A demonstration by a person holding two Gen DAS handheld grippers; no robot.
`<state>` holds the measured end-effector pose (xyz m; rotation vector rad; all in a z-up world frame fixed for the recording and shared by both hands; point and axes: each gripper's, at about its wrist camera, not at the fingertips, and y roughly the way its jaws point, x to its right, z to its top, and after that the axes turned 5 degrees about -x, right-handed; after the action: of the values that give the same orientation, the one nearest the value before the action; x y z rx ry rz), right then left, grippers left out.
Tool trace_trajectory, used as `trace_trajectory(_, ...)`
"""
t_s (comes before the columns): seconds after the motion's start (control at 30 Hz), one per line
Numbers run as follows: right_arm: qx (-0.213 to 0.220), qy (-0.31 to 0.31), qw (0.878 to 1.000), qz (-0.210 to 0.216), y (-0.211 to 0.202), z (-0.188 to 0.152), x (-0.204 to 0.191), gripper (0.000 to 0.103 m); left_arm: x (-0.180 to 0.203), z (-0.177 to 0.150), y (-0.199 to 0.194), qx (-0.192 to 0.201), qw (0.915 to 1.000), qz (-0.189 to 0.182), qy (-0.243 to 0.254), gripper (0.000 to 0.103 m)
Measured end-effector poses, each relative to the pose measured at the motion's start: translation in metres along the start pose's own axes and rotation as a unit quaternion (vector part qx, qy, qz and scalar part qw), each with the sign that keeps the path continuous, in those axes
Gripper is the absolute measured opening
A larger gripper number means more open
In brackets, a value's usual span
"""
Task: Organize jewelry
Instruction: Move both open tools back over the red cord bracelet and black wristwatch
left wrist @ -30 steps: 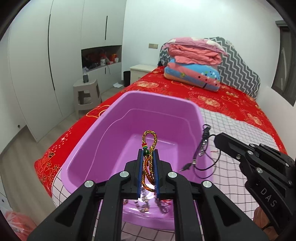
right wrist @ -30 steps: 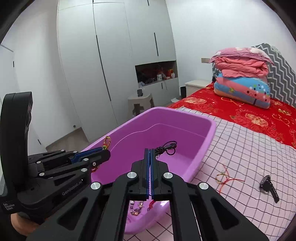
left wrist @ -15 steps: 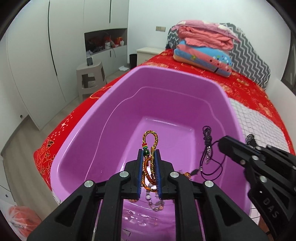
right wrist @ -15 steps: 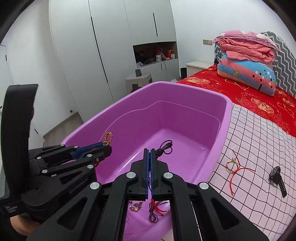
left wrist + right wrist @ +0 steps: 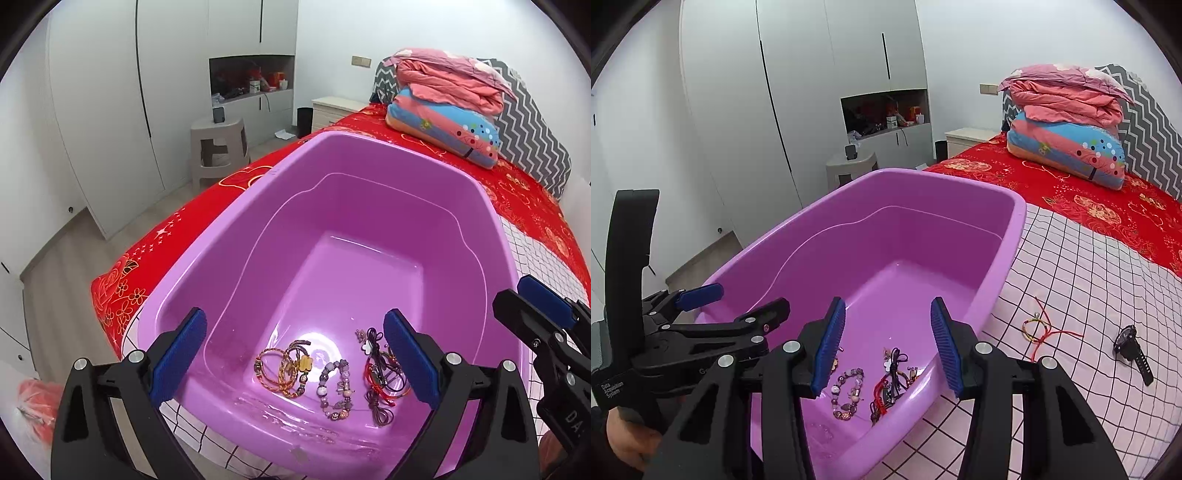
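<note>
both claws just popped open, nothing in either | left claw (image 5: 291, 354), right claw (image 5: 888, 343) over purple tub (image 5: 997, 266) | red string bracelet (image 5: 1039, 328) on bed, right of tub, right claw nearer

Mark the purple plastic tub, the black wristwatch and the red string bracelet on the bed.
purple plastic tub (image 5: 1015, 221), right wrist view, far rim
black wristwatch (image 5: 1128, 341), right wrist view, case
red string bracelet (image 5: 1036, 328), right wrist view, loop
</note>
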<state>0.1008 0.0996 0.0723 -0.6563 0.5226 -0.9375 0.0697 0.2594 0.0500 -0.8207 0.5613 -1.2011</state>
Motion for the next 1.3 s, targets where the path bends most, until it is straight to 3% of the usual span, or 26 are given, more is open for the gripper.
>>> trace_trajectory(0.7, 0.020, 0.011, 1.000, 0.012, -0.033, -0.014, 0.014, 0.053, 0.012, -0.012, -0.030, 0.007, 0.9999, 0.004, 0.006, 0.095)
trace_trajectory(1.3, 0.049, 0.056, 0.997, -0.001, -0.092, -0.066, 0.057, 0.061, 0.053, -0.037, -0.060, 0.013, 0.9991, -0.022, 0.033, 0.096)
